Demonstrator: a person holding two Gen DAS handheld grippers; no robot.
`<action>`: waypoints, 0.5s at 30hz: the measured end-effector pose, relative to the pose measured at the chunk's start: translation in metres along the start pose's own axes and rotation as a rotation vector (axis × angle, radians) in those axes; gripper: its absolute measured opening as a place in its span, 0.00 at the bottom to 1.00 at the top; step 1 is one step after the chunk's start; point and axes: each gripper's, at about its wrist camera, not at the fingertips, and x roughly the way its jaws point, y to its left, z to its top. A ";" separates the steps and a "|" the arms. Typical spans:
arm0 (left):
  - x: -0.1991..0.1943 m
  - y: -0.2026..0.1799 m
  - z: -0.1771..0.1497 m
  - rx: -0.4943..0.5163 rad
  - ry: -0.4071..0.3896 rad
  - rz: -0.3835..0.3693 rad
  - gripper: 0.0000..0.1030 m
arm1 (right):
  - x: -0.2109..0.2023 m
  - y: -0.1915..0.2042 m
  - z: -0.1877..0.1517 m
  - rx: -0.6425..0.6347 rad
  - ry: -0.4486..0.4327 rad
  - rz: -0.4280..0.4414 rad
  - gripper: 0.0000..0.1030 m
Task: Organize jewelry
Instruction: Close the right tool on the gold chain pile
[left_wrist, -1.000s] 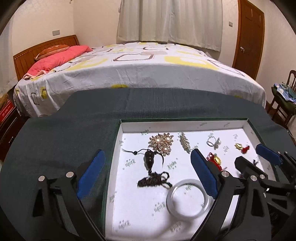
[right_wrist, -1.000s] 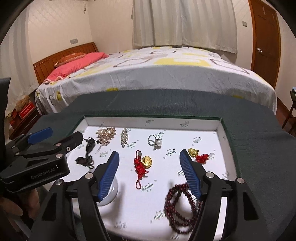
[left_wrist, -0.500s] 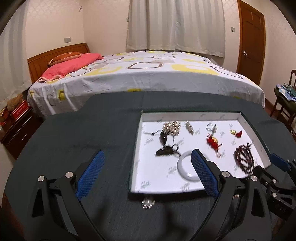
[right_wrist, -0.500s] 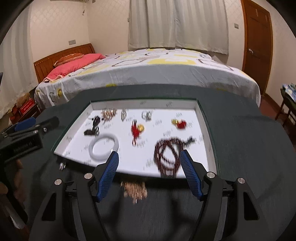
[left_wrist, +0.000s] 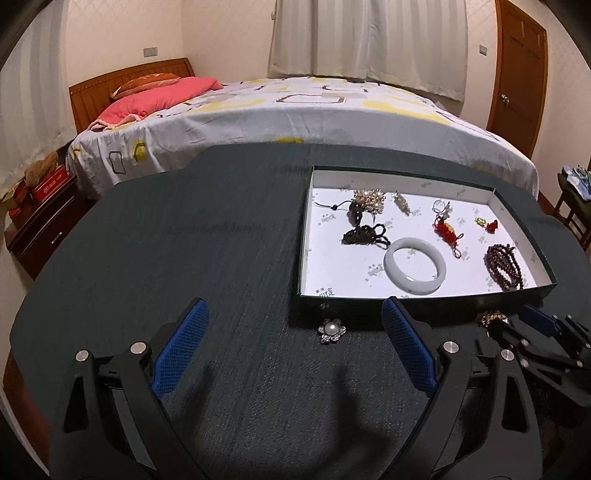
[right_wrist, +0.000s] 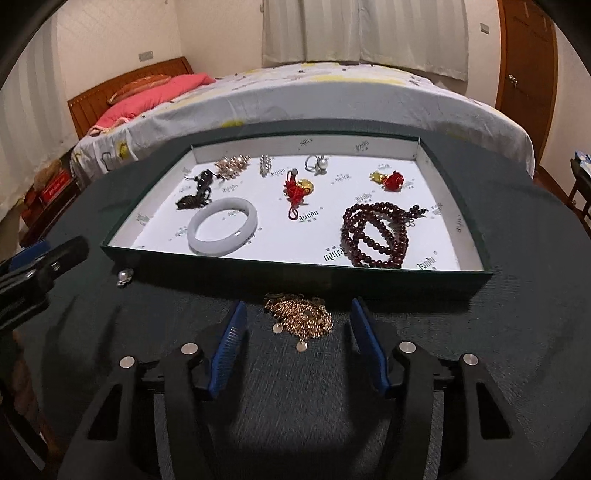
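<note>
Right wrist view: the right gripper (right_wrist: 297, 339) is seen unclenched, its jaws having just been narrowing around a gold chain heap (right_wrist: 301, 317) on the dark cloth (right_wrist: 517, 332), untouched. The left gripper (left_wrist: 291, 354) is spread wide, empty, near a pearl flower brooch (left_wrist: 331, 330). Beyond, the tray (right_wrist: 295, 267) is filled with jewelry.
</note>
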 end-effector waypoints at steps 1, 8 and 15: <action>0.001 0.000 0.000 0.000 0.002 0.000 0.90 | 0.003 0.000 0.001 0.001 0.006 -0.004 0.54; 0.007 0.001 -0.006 -0.003 0.026 -0.002 0.90 | 0.011 0.001 0.003 -0.019 0.029 -0.036 0.48; 0.010 -0.003 -0.010 0.005 0.040 -0.012 0.90 | 0.008 0.004 0.000 -0.055 0.034 -0.005 0.19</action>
